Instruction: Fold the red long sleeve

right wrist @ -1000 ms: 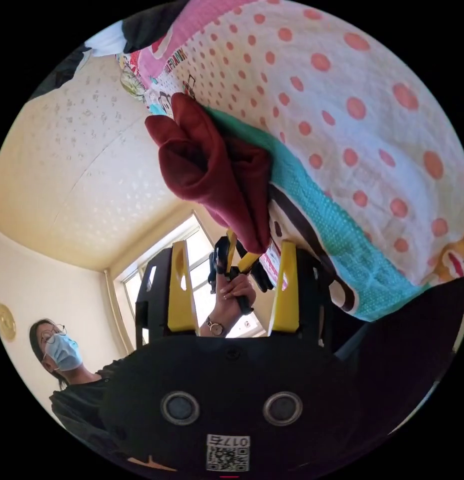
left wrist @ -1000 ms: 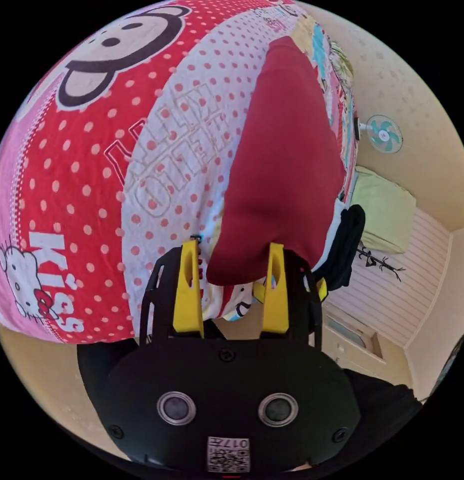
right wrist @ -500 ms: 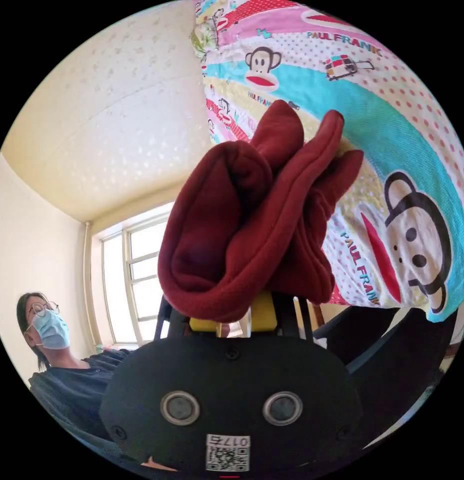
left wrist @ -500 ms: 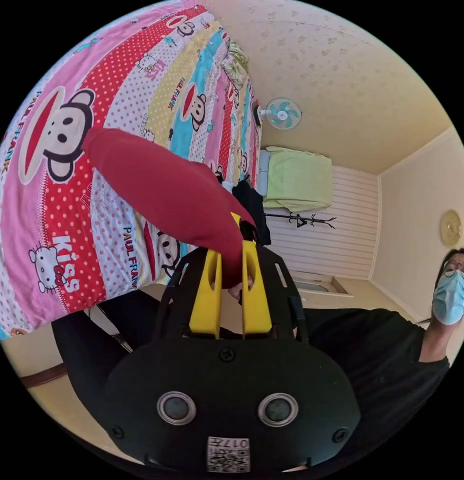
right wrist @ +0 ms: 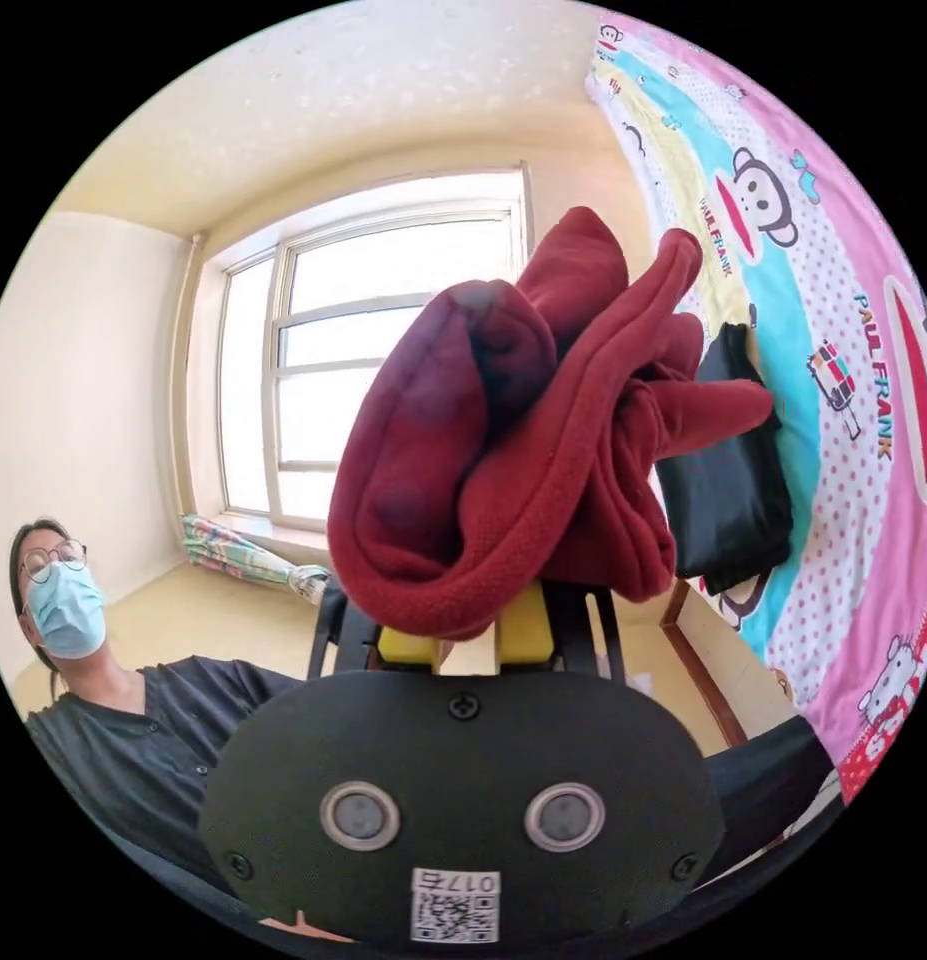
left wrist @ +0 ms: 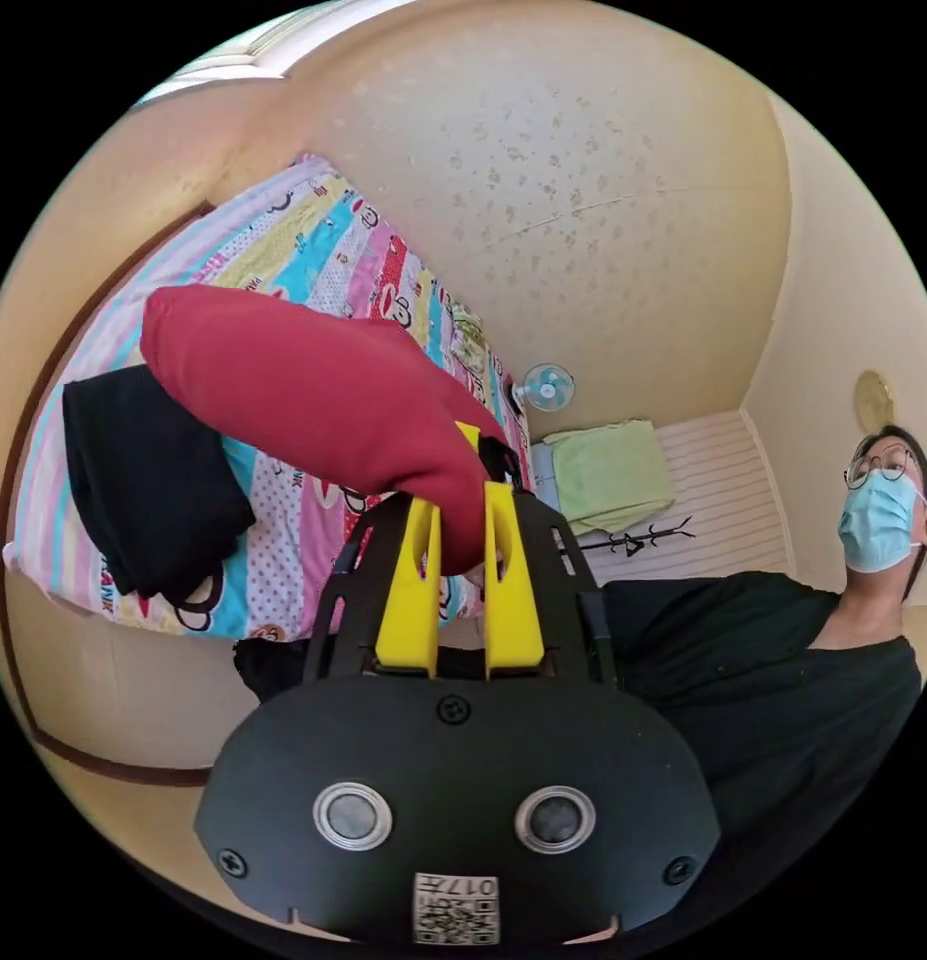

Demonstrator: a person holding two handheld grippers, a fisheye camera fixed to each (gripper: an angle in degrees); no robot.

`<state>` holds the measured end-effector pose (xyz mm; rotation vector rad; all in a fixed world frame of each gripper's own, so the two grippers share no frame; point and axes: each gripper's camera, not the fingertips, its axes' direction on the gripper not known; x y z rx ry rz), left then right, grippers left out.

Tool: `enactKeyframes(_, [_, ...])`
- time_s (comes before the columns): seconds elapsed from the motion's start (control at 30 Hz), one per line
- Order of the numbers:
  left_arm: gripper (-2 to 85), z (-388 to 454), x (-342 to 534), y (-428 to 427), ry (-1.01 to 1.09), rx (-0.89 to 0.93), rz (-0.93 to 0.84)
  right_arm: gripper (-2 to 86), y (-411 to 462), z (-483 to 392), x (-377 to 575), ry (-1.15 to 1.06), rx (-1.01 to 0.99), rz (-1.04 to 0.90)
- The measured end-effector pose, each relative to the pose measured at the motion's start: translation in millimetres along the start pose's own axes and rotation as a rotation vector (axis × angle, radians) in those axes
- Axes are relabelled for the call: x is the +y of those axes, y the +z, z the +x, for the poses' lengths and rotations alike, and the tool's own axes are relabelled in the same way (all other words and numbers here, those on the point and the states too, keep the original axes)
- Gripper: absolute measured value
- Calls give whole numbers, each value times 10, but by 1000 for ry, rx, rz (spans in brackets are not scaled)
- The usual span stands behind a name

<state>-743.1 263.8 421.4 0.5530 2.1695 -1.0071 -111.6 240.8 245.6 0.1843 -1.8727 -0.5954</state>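
Red fleece is clamped between the yellow jaws of the left gripper [left wrist: 459, 520], which stand nearly together with the cloth pinched in the narrow gap. In the left gripper view the sleeve [left wrist: 303, 385] stretches away from that gripper as a smooth, rounded band, lifted clear of the bed [left wrist: 313, 250] and crossing in front of its cartoon-print cover. A folded black garment [left wrist: 148, 480] lies on the bed, just beyond the sleeve's far end and partly behind it. Past the bed a small fan [left wrist: 546, 386] hangs on the wall, with a green cloth [left wrist: 608, 472] near it. A person in a black top [left wrist: 783, 670] is at the side of the bed away from the garment.

In the right gripper view the sleeve [right wrist: 523, 440] is a bunched, crumpled mass (several thick folds and a loose end pointing toward the bed [right wrist: 853, 400]). It sits on the right gripper [right wrist: 470, 632], whose jaws are close together and gripping the cloth, their tips buried in it. The black garment [right wrist: 728, 480] rests on the bed right behind the bunch. A window [right wrist: 313, 350] is on the far side of the bunch from the bed, and the person [right wrist: 133, 700] is below the window.
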Motion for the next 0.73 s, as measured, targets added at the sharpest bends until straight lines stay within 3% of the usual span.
enactKeyframes(0.1, [101, -697, 198, 23, -139, -241, 7, 43, 461, 780, 95, 155, 143, -165])
enactKeyframes(0.13, [111, -1172, 404, 94, -364, -313, -24, 33, 552, 1113, 205, 277, 282, -283])
enactKeyframes(0.23, [102, -2016, 1192, 190, -829, -189, -76, 63, 342, 1334, 627, 388, 485, -362])
enactKeyframes(0.33, [62, -2084, 1668, 160, -916, -117, -14, 59, -96, 1091, 1068, 318, 629, -416])
enactKeyframes(0.5, [8, -1726, 1224, 647, -707, -250, -306, 17, -1078, 483, 1808, 343, 964, -321])
enactKeyframes(0.57, [-1, -1227, 624, 1267, -372, -340, -570, 12, -1418, 158, 2066, 347, 1028, -202])
enactKeyframes(0.67, [2, -366, 52, 2121, 69, -427, -826, 7, -1864, -488, 2531, 314, 1154, 67])
enactKeyframes(0.73, [9, 108, -121, 2656, 269, -428, -1009, 6, -2107, -917, 2981, 293, 1213, 301])
